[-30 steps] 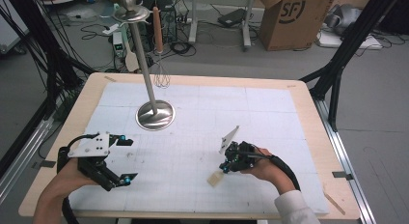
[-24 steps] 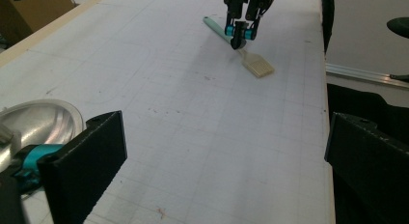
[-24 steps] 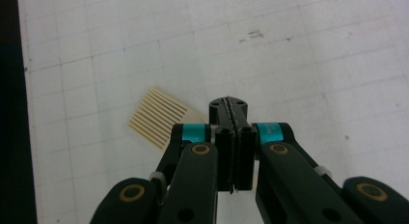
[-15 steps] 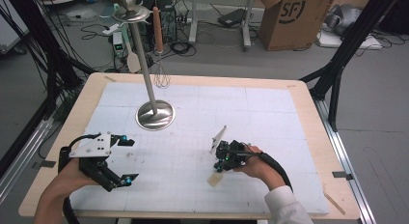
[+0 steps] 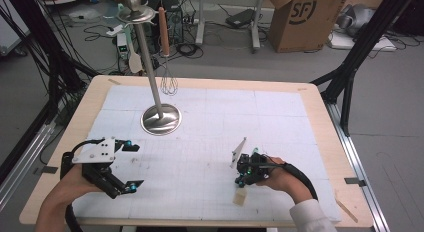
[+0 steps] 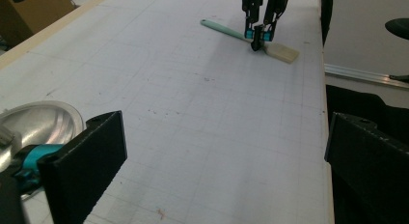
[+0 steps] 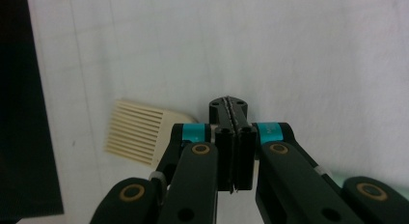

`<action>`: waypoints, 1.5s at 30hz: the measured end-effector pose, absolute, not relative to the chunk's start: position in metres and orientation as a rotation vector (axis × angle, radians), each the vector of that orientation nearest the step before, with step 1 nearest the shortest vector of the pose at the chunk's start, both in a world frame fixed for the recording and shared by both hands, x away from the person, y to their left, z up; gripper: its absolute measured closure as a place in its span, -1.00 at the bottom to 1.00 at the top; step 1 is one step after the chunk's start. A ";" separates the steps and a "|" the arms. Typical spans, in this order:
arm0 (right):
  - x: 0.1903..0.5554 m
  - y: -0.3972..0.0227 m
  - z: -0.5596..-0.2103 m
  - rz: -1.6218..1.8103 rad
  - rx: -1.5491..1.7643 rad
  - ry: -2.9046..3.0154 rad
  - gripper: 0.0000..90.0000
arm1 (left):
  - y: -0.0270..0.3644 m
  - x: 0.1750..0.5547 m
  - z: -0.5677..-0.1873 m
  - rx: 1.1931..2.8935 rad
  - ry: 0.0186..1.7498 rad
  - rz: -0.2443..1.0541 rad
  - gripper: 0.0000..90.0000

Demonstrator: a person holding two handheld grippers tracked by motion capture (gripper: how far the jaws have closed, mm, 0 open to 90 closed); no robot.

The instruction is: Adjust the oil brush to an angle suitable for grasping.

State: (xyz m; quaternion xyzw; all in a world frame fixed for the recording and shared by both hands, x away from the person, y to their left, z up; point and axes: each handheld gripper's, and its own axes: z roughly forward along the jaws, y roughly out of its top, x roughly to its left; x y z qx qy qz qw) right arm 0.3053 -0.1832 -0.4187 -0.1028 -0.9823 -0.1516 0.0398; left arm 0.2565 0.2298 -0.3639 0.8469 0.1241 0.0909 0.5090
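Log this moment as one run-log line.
right gripper: shut, over brush | left gripper: open, empty | brush on mat

left hand-held gripper [image 5: 128,163] gapes wide; right hand-held gripper [image 5: 242,175] points down, jaws pressed together

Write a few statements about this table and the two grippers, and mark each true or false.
1. The left gripper has its jaws wide apart. True.
2. The right gripper is wide open. False: its jaws are shut together.
3. The brush lies on the white mat. True.
4. The whisk lies beside the brush. False: it hangs from the stand at the far side of the table.
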 end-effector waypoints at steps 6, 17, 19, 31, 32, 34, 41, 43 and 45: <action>0.298 -0.208 -0.418 -0.424 -0.350 -3.011 1.00 | 0.229 0.256 -0.364 2.046 0.302 0.218 -0.96; 0.293 -0.250 -0.416 -0.375 -0.458 -3.028 1.00 | 0.227 0.256 -0.365 2.049 0.306 0.218 -0.96; 0.294 -0.259 -0.416 -0.365 -0.493 -3.029 1.00 | 0.227 0.256 -0.366 2.054 0.304 0.218 -0.96; 0.309 -0.306 -0.413 -0.341 -0.693 -3.053 1.00 | 0.228 0.256 -0.369 2.061 0.309 0.209 -0.96; 0.311 -0.309 -0.413 -0.338 -0.708 -3.054 1.00 | 0.228 0.256 -0.370 2.059 0.316 0.209 -0.96; 0.315 -0.313 -0.412 -0.336 -0.731 -3.060 1.00 | 0.229 0.256 -0.370 2.060 0.319 0.209 -0.96; 0.328 -0.322 -0.412 -0.287 -0.786 -3.117 1.00 | 0.233 0.254 -0.372 2.059 0.331 0.210 -0.96; 0.330 -0.323 -0.412 -0.271 -0.796 -3.142 1.00 | 0.234 0.253 -0.373 2.057 0.331 0.210 -0.96; 0.334 -0.323 -0.412 -0.260 -0.804 -3.139 1.00 | 0.234 0.253 -0.373 2.056 0.334 0.211 -0.96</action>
